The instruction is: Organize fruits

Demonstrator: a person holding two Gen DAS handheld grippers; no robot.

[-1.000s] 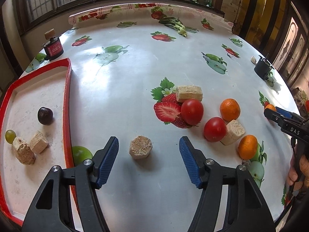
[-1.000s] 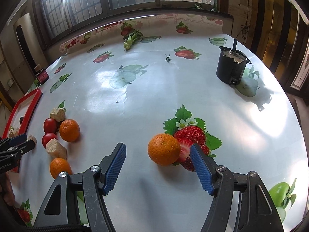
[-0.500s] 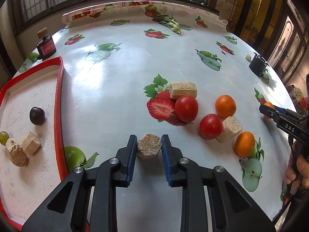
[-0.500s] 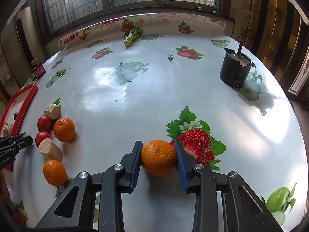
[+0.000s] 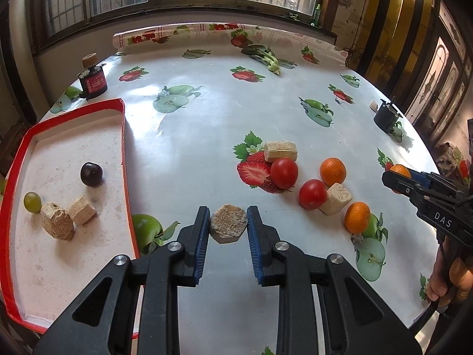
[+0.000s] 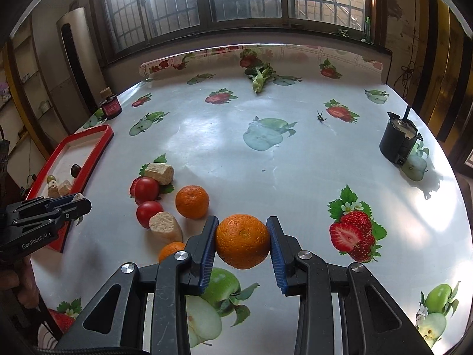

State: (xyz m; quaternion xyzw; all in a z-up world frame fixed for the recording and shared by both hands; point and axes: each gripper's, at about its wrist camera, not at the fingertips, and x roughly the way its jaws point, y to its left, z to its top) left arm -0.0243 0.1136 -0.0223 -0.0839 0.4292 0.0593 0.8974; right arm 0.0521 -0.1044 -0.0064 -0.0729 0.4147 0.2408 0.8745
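My left gripper (image 5: pixel 228 227) is shut on a tan hexagonal block (image 5: pixel 228 224) and holds it above the table, just right of the red-rimmed tray (image 5: pixel 123 136). The tray holds a dark cherry (image 5: pixel 91 174), a green grape (image 5: pixel 32 202) and two tan blocks (image 5: pixel 68 216). My right gripper (image 6: pixel 241 241) is shut on an orange (image 6: pixel 241 241), lifted over the table. On the table lie two tomatoes (image 5: pixel 283 173), two oranges (image 5: pixel 332 171) and two tan blocks (image 5: pixel 280 151); they also show in the right wrist view (image 6: pixel 146 190).
A dark red jar (image 5: pixel 92 81) stands at the far left past the tray. A black pot (image 6: pixel 399 145) stands at the right edge. A leafy green vegetable (image 6: pixel 260 77) lies at the back. The tablecloth carries printed fruit pictures.
Both grippers have lifted what they hold off the table. The right gripper has carried its orange left toward the fruit cluster. The left gripper has risen with the hexagonal block.
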